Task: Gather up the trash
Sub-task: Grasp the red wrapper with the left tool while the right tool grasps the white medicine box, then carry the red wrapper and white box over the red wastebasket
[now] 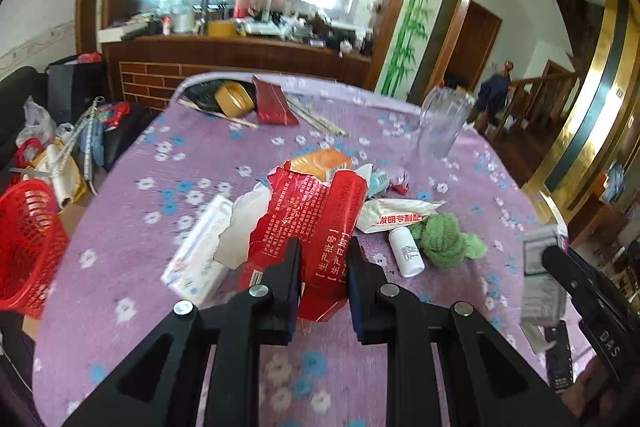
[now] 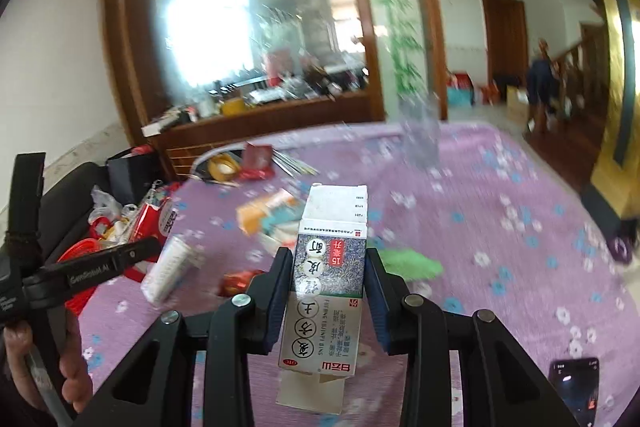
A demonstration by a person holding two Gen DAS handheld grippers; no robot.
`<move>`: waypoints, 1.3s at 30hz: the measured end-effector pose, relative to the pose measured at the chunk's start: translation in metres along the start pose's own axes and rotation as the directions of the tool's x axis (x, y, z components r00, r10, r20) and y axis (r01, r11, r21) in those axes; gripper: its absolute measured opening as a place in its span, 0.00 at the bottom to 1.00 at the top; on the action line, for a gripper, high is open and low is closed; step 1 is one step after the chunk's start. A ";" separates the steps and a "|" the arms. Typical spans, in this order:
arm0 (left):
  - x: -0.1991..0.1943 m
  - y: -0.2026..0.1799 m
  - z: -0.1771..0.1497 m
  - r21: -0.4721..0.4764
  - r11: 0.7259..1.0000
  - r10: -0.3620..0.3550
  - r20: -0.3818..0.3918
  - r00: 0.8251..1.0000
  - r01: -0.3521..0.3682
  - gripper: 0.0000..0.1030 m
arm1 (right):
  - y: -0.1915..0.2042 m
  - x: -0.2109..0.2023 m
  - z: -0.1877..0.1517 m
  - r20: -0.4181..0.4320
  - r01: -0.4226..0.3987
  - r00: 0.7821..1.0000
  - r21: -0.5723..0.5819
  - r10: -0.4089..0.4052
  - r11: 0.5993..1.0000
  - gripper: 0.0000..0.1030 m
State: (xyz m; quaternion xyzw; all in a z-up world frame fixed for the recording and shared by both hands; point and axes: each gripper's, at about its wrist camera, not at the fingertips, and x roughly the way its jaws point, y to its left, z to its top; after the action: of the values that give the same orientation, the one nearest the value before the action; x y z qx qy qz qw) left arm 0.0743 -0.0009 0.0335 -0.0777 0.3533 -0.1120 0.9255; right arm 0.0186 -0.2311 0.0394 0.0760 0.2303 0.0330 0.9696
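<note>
My left gripper (image 1: 323, 255) is shut on a torn red paper package (image 1: 316, 223) with Chinese print, held just above the purple flowered tablecloth (image 1: 160, 163). My right gripper (image 2: 327, 267) is shut on a white and blue medicine box (image 2: 328, 291), lifted above the table; it also shows at the right edge of the left wrist view (image 1: 542, 267). More trash lies on the cloth: an orange carton (image 1: 320, 163), a white tissue pack (image 1: 200, 251), a white wrapper (image 1: 396, 215), a small white bottle (image 1: 406, 251), a green cloth ball (image 1: 444, 239).
A red mesh basket (image 1: 28, 247) stands off the table's left edge among bags. A clear plastic cup (image 1: 442, 121) stands at the far right. A tape roll (image 1: 234, 99), a red packet (image 1: 272, 103) and sticks lie at the far end. A phone (image 2: 574, 387) lies near right.
</note>
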 end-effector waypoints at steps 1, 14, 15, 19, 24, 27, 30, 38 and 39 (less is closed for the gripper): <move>-0.009 0.003 -0.002 -0.009 1.000 0.001 0.014 1.000 -0.001 0.21 | 0.011 -0.006 0.002 0.015 -0.015 1.000 -0.019 0.015 1.000 0.37; -0.108 0.067 -0.010 -0.137 0.989 0.069 0.163 0.984 -0.047 0.21 | 0.119 -0.031 0.019 0.075 -0.190 0.976 -0.160 0.204 0.969 0.38; -0.113 0.075 -0.010 -0.147 0.988 0.077 0.170 0.982 -0.052 0.21 | 0.126 -0.031 0.018 0.077 -0.200 0.974 -0.168 0.215 0.965 0.38; -0.124 0.100 -0.012 -0.184 0.980 0.114 0.188 0.976 -0.079 0.21 | 0.162 -0.024 0.017 0.063 -0.258 0.959 -0.201 0.275 0.945 0.38; -0.131 0.136 -0.016 -0.239 0.965 0.159 0.191 0.969 -0.111 0.21 | 0.199 -0.010 0.015 0.039 -0.325 0.939 -0.232 0.343 0.917 0.38; -0.132 0.163 -0.019 -0.285 0.951 0.176 0.190 0.966 -0.118 0.21 | 0.221 0.001 0.013 0.012 -0.374 0.921 -0.242 0.389 0.895 0.38; -0.129 0.196 -0.021 -0.336 0.930 0.215 0.177 0.960 -0.146 0.21 | 0.246 0.022 0.011 -0.040 -0.454 0.888 -0.232 0.458 0.860 0.38; -0.101 0.290 -0.030 -0.491 0.858 0.229 0.106 0.968 -0.150 0.21 | 0.331 0.087 -0.004 -0.201 -0.637 0.771 -0.199 0.605 0.745 0.38; -0.096 0.300 -0.031 -0.502 0.851 0.231 0.098 0.968 -0.152 0.21 | 0.343 0.095 -0.006 -0.217 -0.645 0.763 -0.202 0.609 0.737 0.38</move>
State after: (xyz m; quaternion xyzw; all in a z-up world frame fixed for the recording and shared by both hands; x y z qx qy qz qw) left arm 0.0297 0.3114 0.0048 -0.2827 0.3033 0.0807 0.9064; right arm 0.0907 0.1176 0.0477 0.0166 0.2500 0.3937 0.8844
